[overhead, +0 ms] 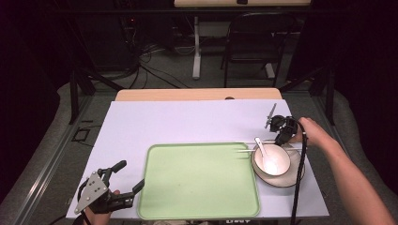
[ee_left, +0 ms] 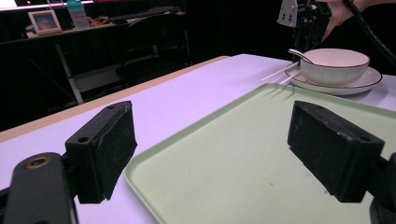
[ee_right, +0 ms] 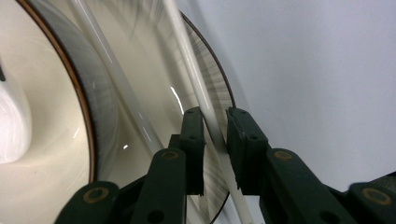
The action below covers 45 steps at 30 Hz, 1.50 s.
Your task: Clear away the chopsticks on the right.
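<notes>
Right gripper (ee_right: 215,135) stands over the far rim of the plate (ee_right: 212,79), its jaws nearly closed around one white chopstick (ee_right: 194,74); a sliver of gap shows on one side, so firm pad contact cannot be confirmed. A second chopstick (ee_right: 109,70) lies beside it across the plate. Both chopsticks rest on the plate rim behind the bowl (overhead: 272,159), tips reaching over the green tray (overhead: 197,183). A spoon (overhead: 261,146) sits in the bowl. Left gripper (overhead: 127,176) rests at the near-left corner of the counter (overhead: 187,122), jaws wide apart, empty.
</notes>
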Tool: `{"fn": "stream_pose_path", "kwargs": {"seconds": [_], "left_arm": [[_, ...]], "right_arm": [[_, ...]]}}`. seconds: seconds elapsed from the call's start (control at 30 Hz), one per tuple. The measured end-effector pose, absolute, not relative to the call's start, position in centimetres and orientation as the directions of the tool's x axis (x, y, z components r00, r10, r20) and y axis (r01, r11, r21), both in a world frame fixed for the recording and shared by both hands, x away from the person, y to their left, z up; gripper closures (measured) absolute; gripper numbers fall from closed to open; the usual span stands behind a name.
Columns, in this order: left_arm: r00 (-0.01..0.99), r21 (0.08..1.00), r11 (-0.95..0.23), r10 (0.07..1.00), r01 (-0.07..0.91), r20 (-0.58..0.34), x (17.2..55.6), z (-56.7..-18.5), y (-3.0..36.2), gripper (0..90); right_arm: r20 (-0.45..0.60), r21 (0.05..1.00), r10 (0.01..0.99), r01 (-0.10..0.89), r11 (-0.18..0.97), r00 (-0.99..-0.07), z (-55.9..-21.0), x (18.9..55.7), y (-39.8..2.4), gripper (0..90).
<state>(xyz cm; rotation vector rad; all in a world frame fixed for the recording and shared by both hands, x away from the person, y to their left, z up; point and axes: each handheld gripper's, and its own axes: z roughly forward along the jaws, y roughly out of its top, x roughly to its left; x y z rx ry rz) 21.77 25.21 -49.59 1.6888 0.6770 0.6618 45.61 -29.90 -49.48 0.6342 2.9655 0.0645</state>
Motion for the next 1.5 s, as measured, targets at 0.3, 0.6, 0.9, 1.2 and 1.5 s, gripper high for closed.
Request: {"fn": "stream_pose_path", "kwargs": {"seconds": [0.3, 0.6, 0.9, 1.2, 1.5], "left_arm": [[0.675, 0.977, -0.192, 0.734, 0.095, 0.078, 21.8, -49.6, 25.2, 15.2], [0.673, 0.977, -0.192, 0.735, 0.096, 0.078, 21.8, -49.6, 25.2, 15.3], [0.674, 0.977, -0.190, 0.735, 0.095, 0.078, 21.8, -49.6, 25.2, 15.3], [0.673, 0.977, -0.188, 0.735, 0.095, 0.076, 21.8, -49.6, 25.2, 15.3], [0.675, 0.978, -0.187, 0.734, 0.094, 0.076, 21.8, -49.6, 25.2, 15.3]], "right_arm": [[-0.114, 0.087, 0.390, 0.382, 0.920, -0.914, -49.5, 45.5, -30.3, 83.9], [-0.153, 0.130, 0.413, 0.396, 0.909, -0.898, -47.3, 44.8, -30.5, 84.0], [-0.196, 0.155, 0.449, 0.425, 0.892, -0.872, -43.8, 43.7, -29.9, 84.0], [-0.194, 0.175, 0.495, 0.466, 0.867, -0.847, -41.1, 42.0, -28.1, 84.0], [-0.220, 0.170, 0.522, 0.494, 0.853, -0.824, -39.6, 39.8, -25.4, 84.1]]}}
